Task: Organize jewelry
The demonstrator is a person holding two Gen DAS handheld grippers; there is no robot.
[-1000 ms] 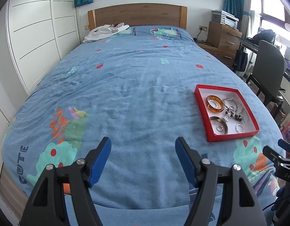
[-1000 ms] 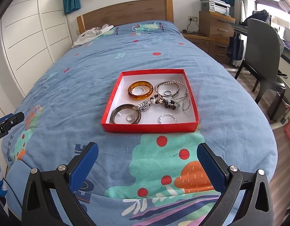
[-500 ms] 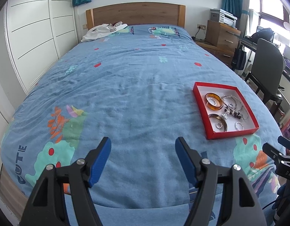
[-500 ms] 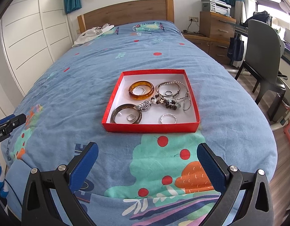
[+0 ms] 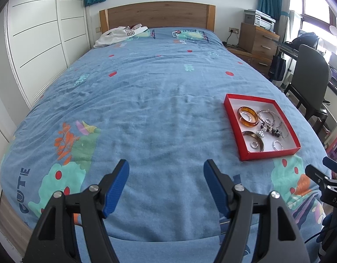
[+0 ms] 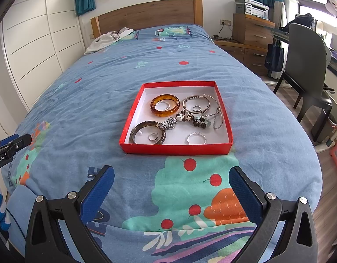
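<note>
A red tray [image 6: 133, 118] with a white floor lies on the blue bedspread; it also shows in the left wrist view [image 5: 232, 122]. In it lie an amber bangle [image 6: 165, 105], a dark brown bangle [image 6: 146, 132], a silver bracelet [image 6: 195, 104], a beaded chain [image 6: 195, 119] and several small silver rings. My right gripper [image 6: 171, 185] is open and empty, over the bed in front of the tray. My left gripper [image 5: 166, 179] is open and empty, left of the tray.
The bed [image 5: 146, 100] fills both views, with a wooden headboard [image 5: 157, 14] and a white garment [image 5: 118, 35] at the far end. White wardrobe doors [image 5: 43, 43] stand left. A wooden dresser [image 6: 251, 35] and a grey chair [image 6: 306, 65] stand right.
The left wrist view has drawn back and risen a little, so the tray looks smaller and farther. The right gripper has barely moved. Both stay open.
</note>
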